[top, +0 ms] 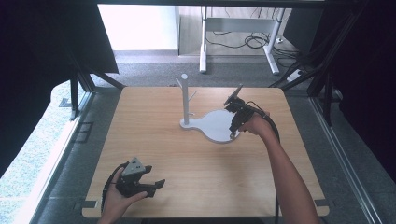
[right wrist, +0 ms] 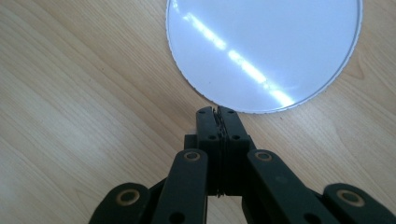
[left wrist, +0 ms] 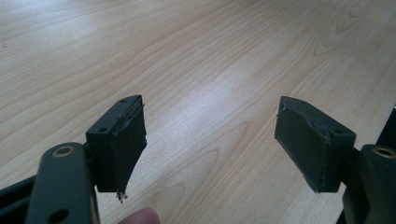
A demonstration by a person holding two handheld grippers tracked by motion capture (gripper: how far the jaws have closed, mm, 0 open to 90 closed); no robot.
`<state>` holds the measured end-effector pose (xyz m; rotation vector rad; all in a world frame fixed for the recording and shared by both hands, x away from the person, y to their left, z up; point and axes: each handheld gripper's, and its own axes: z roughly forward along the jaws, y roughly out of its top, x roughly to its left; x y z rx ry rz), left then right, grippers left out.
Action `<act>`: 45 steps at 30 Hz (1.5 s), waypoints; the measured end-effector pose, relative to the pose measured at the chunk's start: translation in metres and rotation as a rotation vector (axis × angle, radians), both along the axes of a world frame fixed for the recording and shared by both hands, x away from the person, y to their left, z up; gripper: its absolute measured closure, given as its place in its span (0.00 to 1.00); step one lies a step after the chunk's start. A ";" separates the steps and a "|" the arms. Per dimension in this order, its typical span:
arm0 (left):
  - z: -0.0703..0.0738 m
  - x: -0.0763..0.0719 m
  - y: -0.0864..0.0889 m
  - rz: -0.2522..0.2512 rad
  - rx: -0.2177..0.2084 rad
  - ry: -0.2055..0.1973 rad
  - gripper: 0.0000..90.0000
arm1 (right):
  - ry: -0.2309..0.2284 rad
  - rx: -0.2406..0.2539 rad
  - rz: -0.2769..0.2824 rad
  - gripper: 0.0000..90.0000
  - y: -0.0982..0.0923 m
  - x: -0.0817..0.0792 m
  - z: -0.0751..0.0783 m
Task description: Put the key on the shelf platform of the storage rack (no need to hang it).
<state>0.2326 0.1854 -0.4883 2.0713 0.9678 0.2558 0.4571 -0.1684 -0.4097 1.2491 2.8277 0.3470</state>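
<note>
hovering at the near rim of the white stand base [top: 217, 125], the right gripper [top: 232, 135] is closed on nothing; base flat on the bench [top: 154, 140], untouched. left gripper [top: 154, 185], well short of it, gapes empty. work barely begun.

Looks like a lab or office test room to me: a plain wooden table [top: 201, 158] on grey carpet, black frame struts beside it, and behind it a desk frame [top: 238, 32] with loose cables.
</note>
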 end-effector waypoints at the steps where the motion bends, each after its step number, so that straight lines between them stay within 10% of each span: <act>1: 0.000 0.000 0.000 -0.001 0.000 0.000 0.28 | 0.000 0.002 -0.003 0.99 0.001 0.001 0.001; 45: -0.001 0.000 -0.003 -0.012 -0.001 0.001 0.28 | -0.029 0.032 -0.056 0.99 0.021 0.050 -0.006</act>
